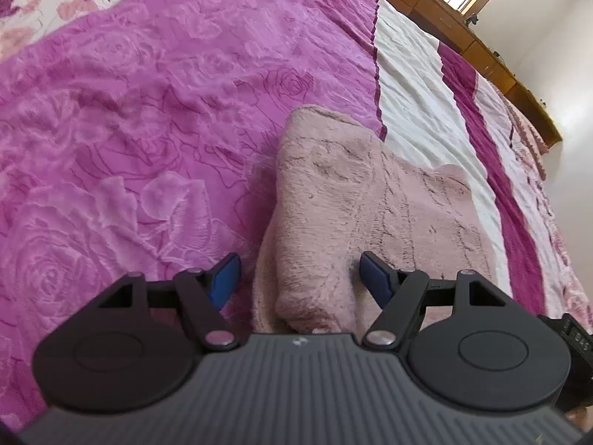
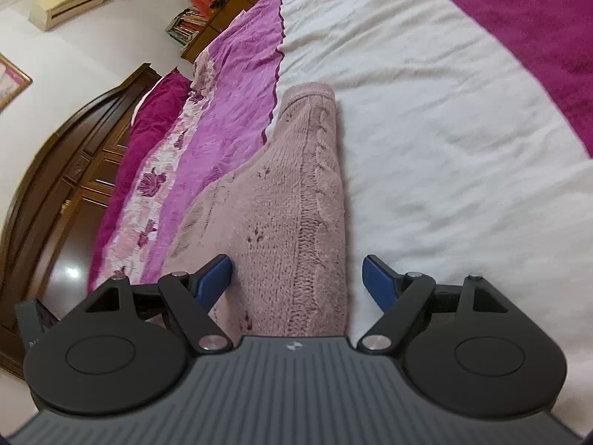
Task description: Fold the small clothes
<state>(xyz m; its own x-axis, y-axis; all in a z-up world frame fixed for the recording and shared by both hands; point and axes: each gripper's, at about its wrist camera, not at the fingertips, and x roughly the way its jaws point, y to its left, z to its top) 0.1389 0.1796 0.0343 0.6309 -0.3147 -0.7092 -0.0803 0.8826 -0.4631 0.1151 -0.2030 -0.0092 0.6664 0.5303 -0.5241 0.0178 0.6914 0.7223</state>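
Pale pink knitted garment [image 1: 355,200] lies lengthwise ahead, betw. both jaw pairs. L gripper [image 1: 300,278] & R gripper [image 2: 296,278]: jaws apart, nothing clamped.

I see a dusty-pink cable-knit woollen garment [image 1: 363,200] [image 2: 281,200], folded into a thick bundle, lying flat on the bed.

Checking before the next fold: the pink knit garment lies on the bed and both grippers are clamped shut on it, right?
Not quite. The pink knit garment does lie on the bed, but both the left gripper and the right gripper are open, pads clear of the fabric. Each wrist view shows it.
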